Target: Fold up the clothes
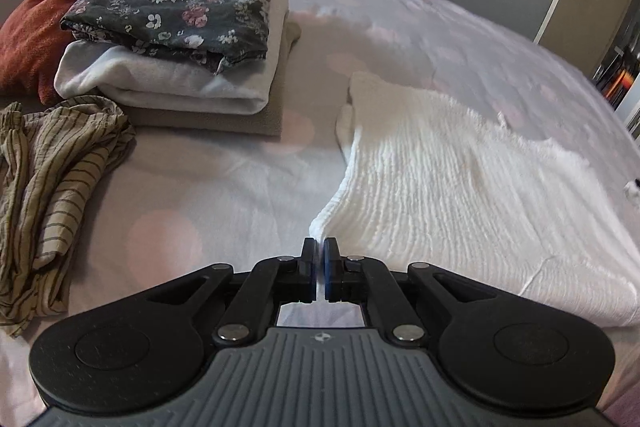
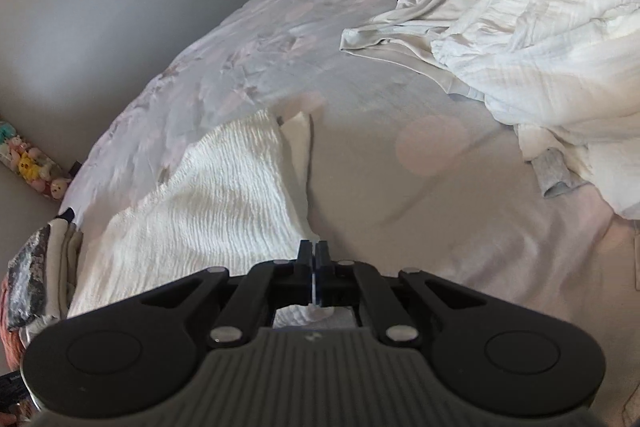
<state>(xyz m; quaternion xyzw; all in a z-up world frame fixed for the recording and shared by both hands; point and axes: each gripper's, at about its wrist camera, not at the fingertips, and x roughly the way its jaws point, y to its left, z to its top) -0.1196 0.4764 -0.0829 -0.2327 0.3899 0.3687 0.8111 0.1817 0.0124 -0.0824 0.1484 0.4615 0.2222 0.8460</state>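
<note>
Garment is lying flat on the bed, running away from both tongs with its long axis along their pointing line. Left gripper is pinching the near left corner, jaws together on the fabric; right gripper is pinching the near right corner likewise. Neither hand is nearer. Fabric is white, ribbed, crinkled and soft, likely draping when raised. Folded stack is sitting well apart at left; unfolded pile is waiting at right.
</note>
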